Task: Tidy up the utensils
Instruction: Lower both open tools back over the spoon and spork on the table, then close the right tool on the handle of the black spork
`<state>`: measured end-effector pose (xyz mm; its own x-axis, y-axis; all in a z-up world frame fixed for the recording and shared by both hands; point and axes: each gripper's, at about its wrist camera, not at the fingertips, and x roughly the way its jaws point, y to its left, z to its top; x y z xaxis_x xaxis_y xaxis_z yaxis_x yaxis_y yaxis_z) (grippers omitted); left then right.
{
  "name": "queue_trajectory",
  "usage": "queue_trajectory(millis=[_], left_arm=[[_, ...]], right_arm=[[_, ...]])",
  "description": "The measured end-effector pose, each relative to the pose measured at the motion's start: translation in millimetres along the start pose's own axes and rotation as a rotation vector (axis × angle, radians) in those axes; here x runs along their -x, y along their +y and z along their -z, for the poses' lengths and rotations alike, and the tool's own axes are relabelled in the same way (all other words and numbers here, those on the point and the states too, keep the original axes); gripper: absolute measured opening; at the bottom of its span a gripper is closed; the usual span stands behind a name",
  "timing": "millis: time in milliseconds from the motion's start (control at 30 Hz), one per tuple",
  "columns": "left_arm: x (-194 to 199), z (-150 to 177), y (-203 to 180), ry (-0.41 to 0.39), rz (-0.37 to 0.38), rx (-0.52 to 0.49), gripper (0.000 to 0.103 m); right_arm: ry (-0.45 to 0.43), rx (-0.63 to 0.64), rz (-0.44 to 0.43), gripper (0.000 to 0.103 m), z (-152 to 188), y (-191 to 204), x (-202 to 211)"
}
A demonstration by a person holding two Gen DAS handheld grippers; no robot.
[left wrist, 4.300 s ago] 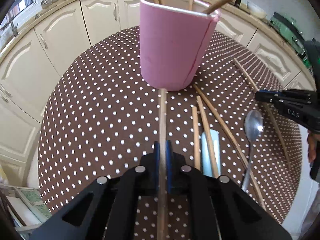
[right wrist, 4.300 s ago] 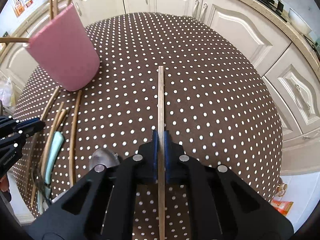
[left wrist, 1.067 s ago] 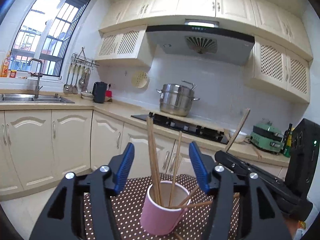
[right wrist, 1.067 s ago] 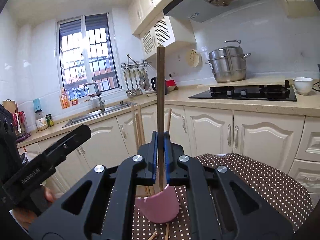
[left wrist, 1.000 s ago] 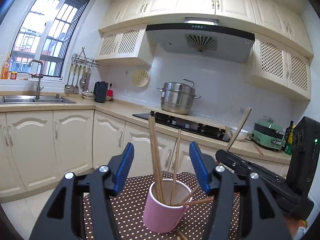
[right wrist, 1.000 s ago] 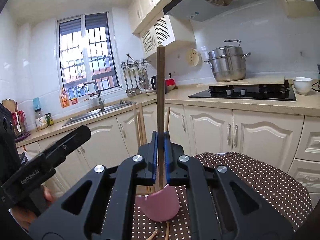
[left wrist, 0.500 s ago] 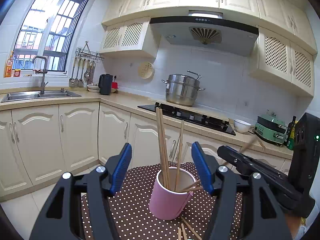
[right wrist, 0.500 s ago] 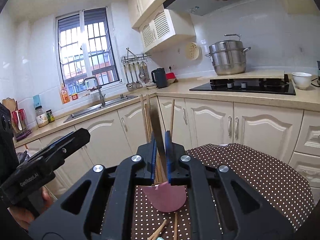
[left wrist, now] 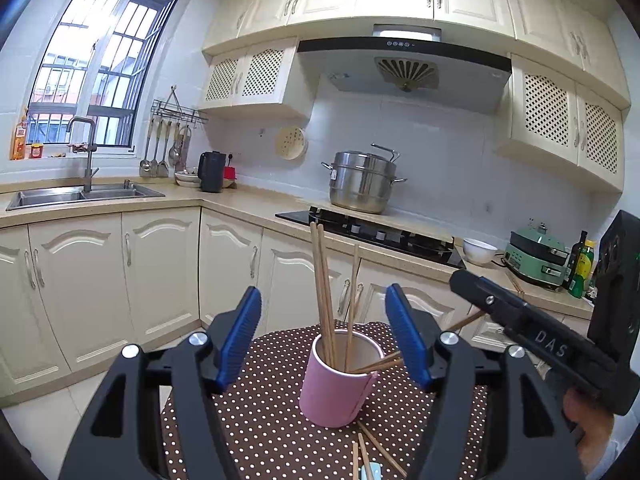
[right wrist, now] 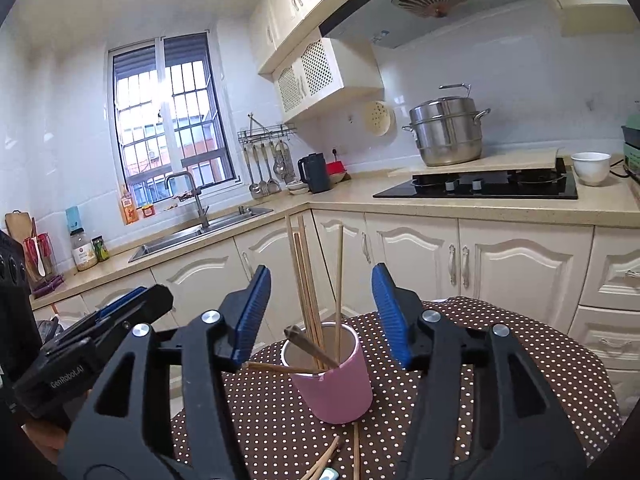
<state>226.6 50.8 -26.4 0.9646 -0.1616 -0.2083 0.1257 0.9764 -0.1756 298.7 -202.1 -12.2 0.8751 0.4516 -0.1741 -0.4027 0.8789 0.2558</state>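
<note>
Right tongs (right wrist: 322, 316) released chopstick (right wrist: 310, 346) | both wide open, apparently empty

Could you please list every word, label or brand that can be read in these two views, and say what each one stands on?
"DAS": white letters on the side of the right gripper, seen from the left wrist view.
"GenRobot.AI": on the side of the left gripper, seen from the right wrist view.
Bottle labels by the window and range hood buttons: too small to read.
</note>
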Motion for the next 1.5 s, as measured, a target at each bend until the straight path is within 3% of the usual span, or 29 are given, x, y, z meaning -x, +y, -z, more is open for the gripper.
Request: queue_trajectory(millis=[333,533,700,833,1000,1200,1333,1500], left_arm=[[18.5,11.2,-11.5,0.085,0.012,-0.010,0.064],[11.3,40.3,-22.8,0.306,0.056,-0.002,0.064],[-3.7,78.8,-34.2,0.565,0.084,0.035,0.064],[-6.4,97.2,-31.8,0.664,0.073,0.092,0.064],[1.9,111.7,-24.4,0.687,0.016,0.110,0.064],[21.6,128.2,-11.8,0.695,-0.032,0.102,0.064],[30.6,130.6,-1.4,0.693,-0.060,0.120,0.064],[34.0,128.2,3.3,0.689,-0.061,0.118,0.064]], right_arm=[[-0.004,0.017,0.033,0.059,1.6,-0.4,44.1],[0.066,0.027,0.065,0.062,21.2,-9.3,63.3],[0.184,0.027,0.095,0.063,46.6,-19.6,69.4],[0.306,0.035,0.091,0.063,68.4,-24.0,70.1],[0.493,0.140,0.048,0.063,105.1,-6.2,64.8],[0.617,0.232,-0.044,0.061,139.0,19.7,56.7],[0.699,0.273,-0.088,0.037,154.0,32.0,50.2],[0.760,0.297,-0.090,0.031,164.5,37.7,44.2]])
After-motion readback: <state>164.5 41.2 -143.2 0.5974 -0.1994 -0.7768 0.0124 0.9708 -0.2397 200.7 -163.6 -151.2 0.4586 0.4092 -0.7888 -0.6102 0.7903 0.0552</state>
